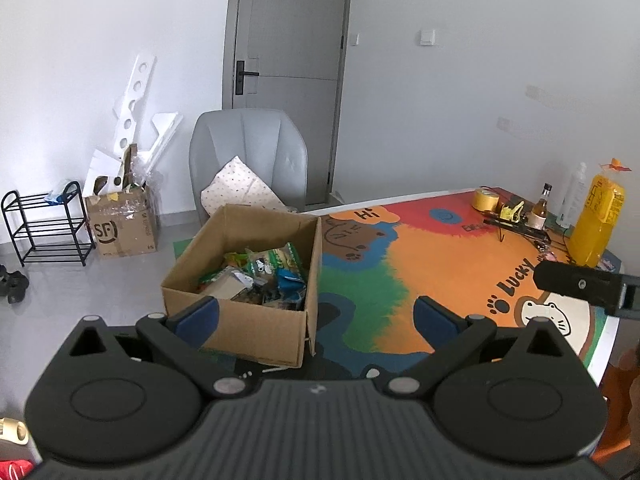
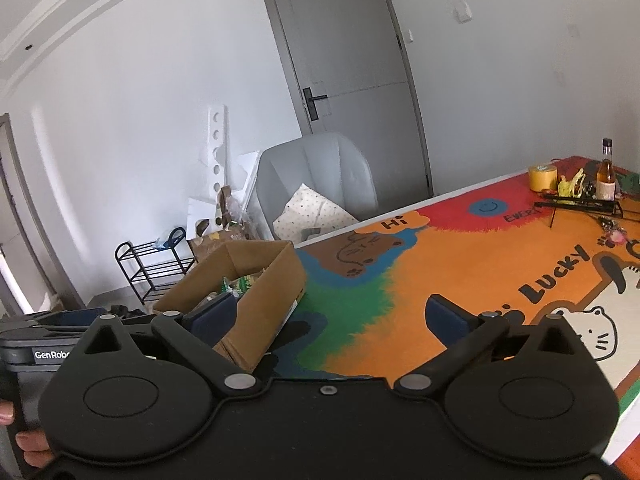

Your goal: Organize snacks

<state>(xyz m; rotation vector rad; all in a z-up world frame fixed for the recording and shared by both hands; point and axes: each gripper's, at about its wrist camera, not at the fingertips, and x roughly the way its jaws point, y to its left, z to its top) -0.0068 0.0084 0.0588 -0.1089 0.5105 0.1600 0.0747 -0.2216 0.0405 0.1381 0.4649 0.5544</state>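
Observation:
An open cardboard box (image 1: pixel 256 320) sits on the left end of the colourful table mat (image 1: pixel 440 272). Several snack packets (image 1: pixel 276 276), green, blue and white, lie inside it. My left gripper (image 1: pixel 316 316) is open and empty, held above the table just in front of the box's near wall. My right gripper (image 2: pixel 330 320) is open and empty above the mat, right of the box (image 2: pixel 256 292). The snack packets (image 2: pixel 240 284) barely show over the box rim in the right wrist view. The right gripper's body (image 1: pixel 580 284) shows at the right edge of the left wrist view.
A yellow tape roll (image 1: pixel 486 199), a small bottle (image 1: pixel 541 208), a black tool (image 1: pixel 520 228) and a yellow bag (image 1: pixel 596 224) stand at the table's far right. A grey chair with a cushion (image 1: pixel 248 160), a second cardboard box (image 1: pixel 120 224) and a black rack (image 1: pixel 44 228) are behind.

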